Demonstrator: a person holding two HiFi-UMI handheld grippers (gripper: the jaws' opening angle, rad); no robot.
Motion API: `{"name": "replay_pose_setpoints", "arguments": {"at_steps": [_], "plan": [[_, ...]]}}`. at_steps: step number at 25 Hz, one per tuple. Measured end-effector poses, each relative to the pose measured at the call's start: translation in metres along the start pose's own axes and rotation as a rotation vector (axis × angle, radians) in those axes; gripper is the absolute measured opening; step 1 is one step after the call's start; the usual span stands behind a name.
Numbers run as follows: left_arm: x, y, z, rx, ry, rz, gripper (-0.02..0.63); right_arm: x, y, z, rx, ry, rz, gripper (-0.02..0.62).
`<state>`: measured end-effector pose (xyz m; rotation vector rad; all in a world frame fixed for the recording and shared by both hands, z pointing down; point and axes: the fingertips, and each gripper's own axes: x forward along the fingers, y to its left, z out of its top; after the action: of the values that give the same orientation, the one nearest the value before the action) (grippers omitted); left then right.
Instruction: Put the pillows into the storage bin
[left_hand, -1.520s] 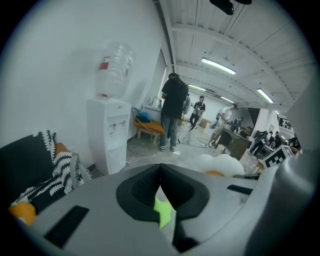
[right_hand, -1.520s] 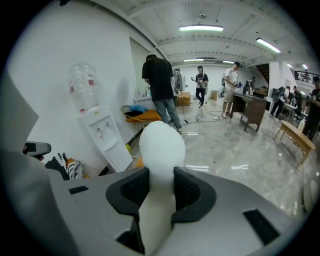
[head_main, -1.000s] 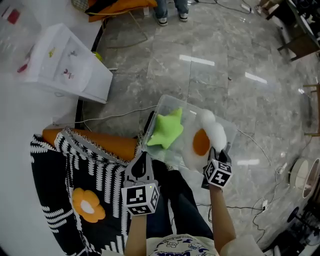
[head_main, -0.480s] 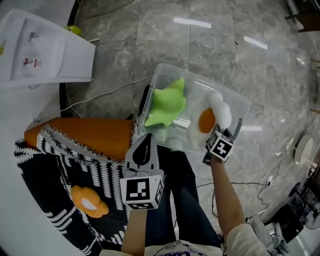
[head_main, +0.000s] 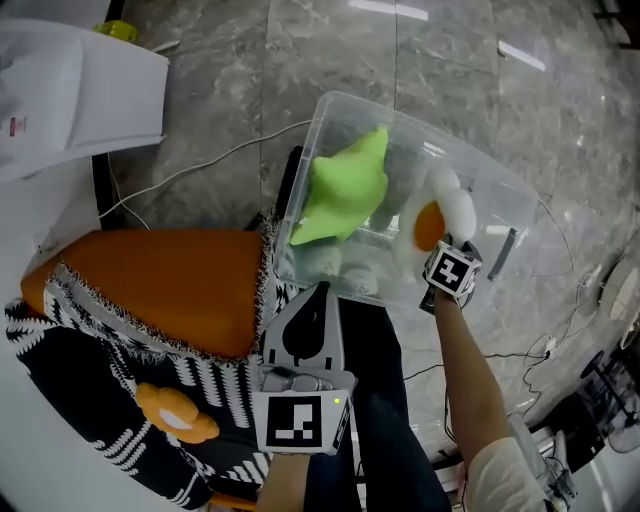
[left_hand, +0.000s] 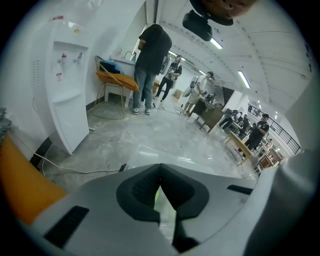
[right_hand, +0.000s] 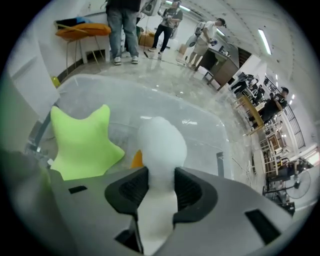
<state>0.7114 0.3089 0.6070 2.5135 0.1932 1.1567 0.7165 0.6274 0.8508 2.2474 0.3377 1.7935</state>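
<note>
Crowding bin (head_main: 497, 188), star pillow (head_main: 345, 185), egg pillow (head_main: 431, 224), cushion (head_main: 160, 285)

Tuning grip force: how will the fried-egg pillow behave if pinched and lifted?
Probably soft, floppy: the fried-egg pillow squashes thin at its edge between the jaws of the right gripper, which have just been opening. Likely light for its size: one edge pinch carries it.

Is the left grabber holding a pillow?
No, the left gripper has its jaws closed together at the tips in its own view, with nothing pinched between them.
</note>
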Motion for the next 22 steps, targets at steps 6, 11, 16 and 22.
{"name": "replay_pose_setpoints", "arguments": {"at_steps": [6, 11, 16, 22], "plan": [[0.008, 0.01, -0.027, -0.089, 0.009, 0.021, 0.014, 0.043, 0.017, -0.012, -0.068, 0.053, -0.083, 0.175], [0.006, 0.019, -0.047, -0.119, 0.031, 0.046, 0.014, 0.038, 0.046, 0.007, -0.061, -0.007, -0.073, 0.206], [-0.011, 0.026, -0.039, -0.094, 0.026, 0.054, 0.014, 0.005, 0.099, 0.03, 0.004, -0.097, 0.11, 0.247], [-0.037, 0.037, -0.017, -0.095, -0.036, 0.108, 0.014, -0.045, 0.142, 0.044, -0.006, -0.155, 0.268, 0.304]]}}
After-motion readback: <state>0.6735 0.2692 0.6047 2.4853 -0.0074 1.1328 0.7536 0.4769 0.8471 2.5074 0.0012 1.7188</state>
